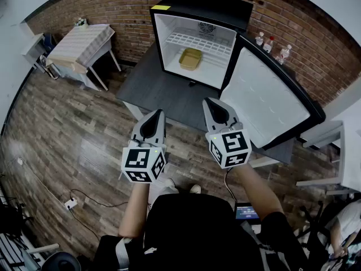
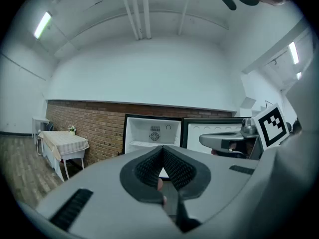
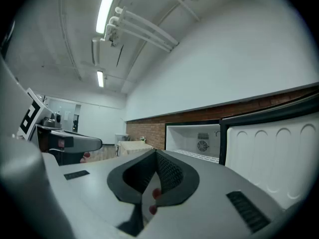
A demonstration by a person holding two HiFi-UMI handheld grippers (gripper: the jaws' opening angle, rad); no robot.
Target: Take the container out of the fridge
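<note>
Currently; fridge (image 1: 162,35) open; yellow container (image 1: 190,58) inside; contents unclear

Holds left gripper (image 1: 158,115) out in front, level, jaws tip to tip, nothing between them. Holds right gripper (image 1: 208,102) near it, well apart from touching, level too and a little farther forward, jaws likewise pressed together and empty. Turns left marker cube (image 1: 142,164) and right marker cube (image 1: 230,147) up toward the head. Extends left forearm (image 1: 134,208) and right forearm (image 1: 256,188) bare, elbows bent beside the torso.
</note>
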